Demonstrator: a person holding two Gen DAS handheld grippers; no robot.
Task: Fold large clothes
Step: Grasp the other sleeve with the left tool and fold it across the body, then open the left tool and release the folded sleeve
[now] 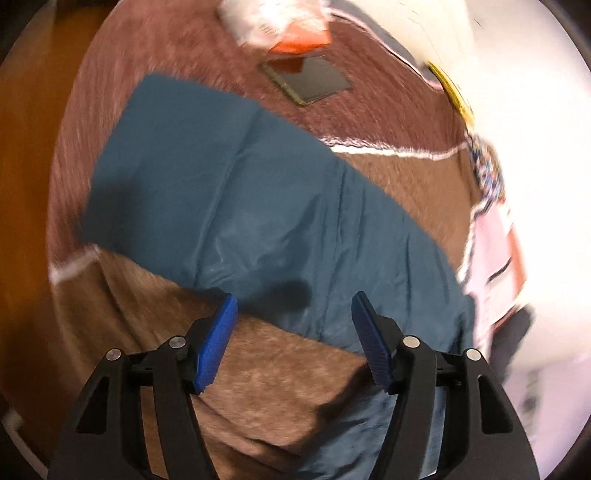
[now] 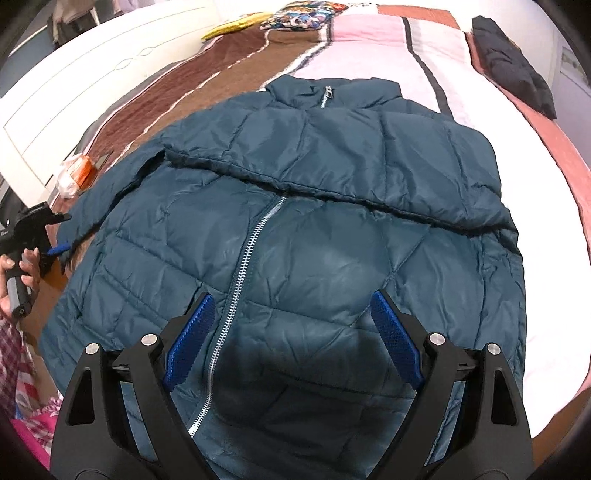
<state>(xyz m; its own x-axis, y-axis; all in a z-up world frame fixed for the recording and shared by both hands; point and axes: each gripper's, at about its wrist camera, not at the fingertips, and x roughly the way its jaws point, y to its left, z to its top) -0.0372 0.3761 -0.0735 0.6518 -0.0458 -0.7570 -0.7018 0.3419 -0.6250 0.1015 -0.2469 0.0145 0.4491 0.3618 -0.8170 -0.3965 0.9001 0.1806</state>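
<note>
A teal quilted puffer jacket (image 2: 295, 236) lies front up on the bed, zipper (image 2: 243, 258) closed, collar at the far end. Its right sleeve is folded across the chest (image 2: 332, 162). Its left sleeve (image 1: 236, 199) stretches out flat over the brown blanket in the left wrist view. My left gripper (image 1: 293, 306) is open and empty, just above the near edge of that sleeve; it also shows at the left edge of the right wrist view (image 2: 55, 236). My right gripper (image 2: 290, 306) is open and empty, hovering over the jacket's lower front.
The bed cover (image 2: 369, 48) has brown, pink and white stripes. A dark flat tablet-like object (image 1: 310, 79) and an orange-white packet (image 1: 291, 26) lie beyond the sleeve. A black garment (image 2: 513, 62) sits at the far right. A white headboard (image 2: 92, 92) is on the left.
</note>
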